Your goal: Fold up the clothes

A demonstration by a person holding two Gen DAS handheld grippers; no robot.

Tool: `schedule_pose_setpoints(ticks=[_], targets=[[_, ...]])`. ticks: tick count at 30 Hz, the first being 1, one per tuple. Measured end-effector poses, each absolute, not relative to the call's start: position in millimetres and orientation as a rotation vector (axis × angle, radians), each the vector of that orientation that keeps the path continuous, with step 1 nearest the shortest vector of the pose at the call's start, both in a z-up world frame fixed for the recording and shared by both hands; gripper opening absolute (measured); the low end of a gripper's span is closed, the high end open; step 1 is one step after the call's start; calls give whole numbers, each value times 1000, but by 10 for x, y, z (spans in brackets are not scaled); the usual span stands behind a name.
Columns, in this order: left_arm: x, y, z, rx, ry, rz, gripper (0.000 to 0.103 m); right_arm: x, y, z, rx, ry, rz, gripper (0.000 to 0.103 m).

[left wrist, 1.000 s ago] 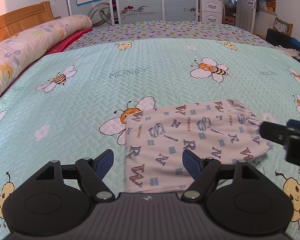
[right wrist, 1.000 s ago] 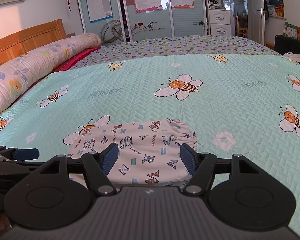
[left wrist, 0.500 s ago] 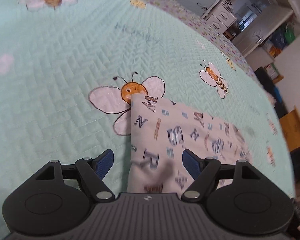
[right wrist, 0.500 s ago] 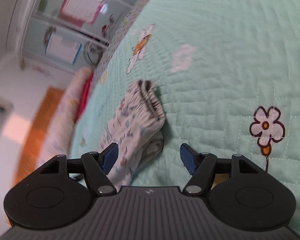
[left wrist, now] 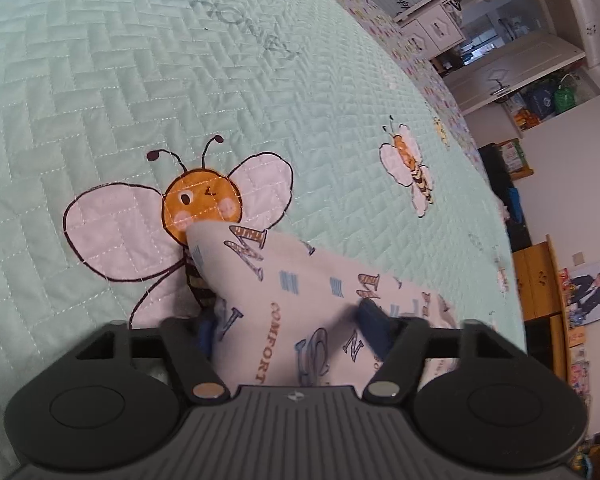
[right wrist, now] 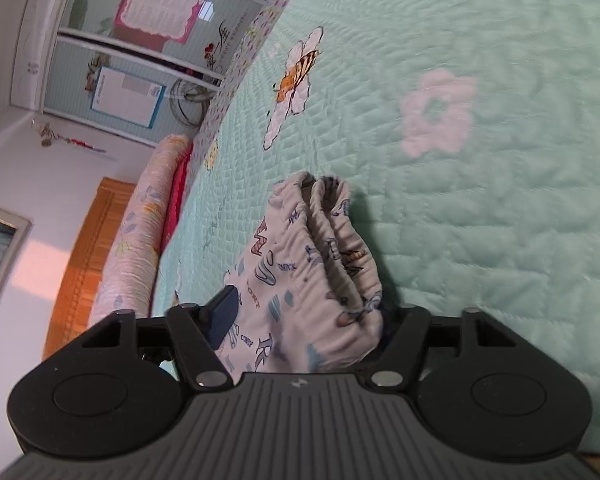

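Note:
A folded white garment (left wrist: 300, 304) printed with blue and brown letters lies on the mint bee-print quilt (left wrist: 180, 80). In the left wrist view its corner covers a large bee picture, and my left gripper (left wrist: 290, 326) stands open with the fabric's near end between its blue pads (left wrist: 374, 322). In the right wrist view the garment's gathered elastic edge (right wrist: 328, 232) points away. My right gripper (right wrist: 306, 316) is open and straddles that end; the left pad (right wrist: 224, 312) shows, while the right one is hidden behind the cloth. Both views are strongly tilted.
A long floral bolster (right wrist: 140, 232) and a wooden headboard (right wrist: 84, 256) run along one side of the bed. Wardrobe doors with posters (right wrist: 140, 40) stand beyond it. A white drawer unit (left wrist: 432, 28), dark furniture and wooden cabinets (left wrist: 536, 280) line the other side.
Both grippers have dropped low and rolled sideways, closing in on opposite ends of the folded garment until the fabric lies between their fingers. The jaws keep about the same width.

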State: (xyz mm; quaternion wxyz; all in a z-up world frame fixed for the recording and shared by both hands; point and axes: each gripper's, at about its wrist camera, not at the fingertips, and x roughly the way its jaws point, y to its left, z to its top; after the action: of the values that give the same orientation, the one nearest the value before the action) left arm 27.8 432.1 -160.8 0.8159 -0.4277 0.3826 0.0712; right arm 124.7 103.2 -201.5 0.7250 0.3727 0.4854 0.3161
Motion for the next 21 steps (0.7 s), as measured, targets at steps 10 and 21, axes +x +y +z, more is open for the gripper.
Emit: schedule_pose_setpoints(ticks=[10, 21], targets=[[221, 3783, -1071, -858, 723, 38, 27, 1033, 568, -1633, 844, 950, 749, 19], [1152, 1934, -527, -752, 724, -259, 27, 859, -1514, -764, 913, 614, 581, 20]])
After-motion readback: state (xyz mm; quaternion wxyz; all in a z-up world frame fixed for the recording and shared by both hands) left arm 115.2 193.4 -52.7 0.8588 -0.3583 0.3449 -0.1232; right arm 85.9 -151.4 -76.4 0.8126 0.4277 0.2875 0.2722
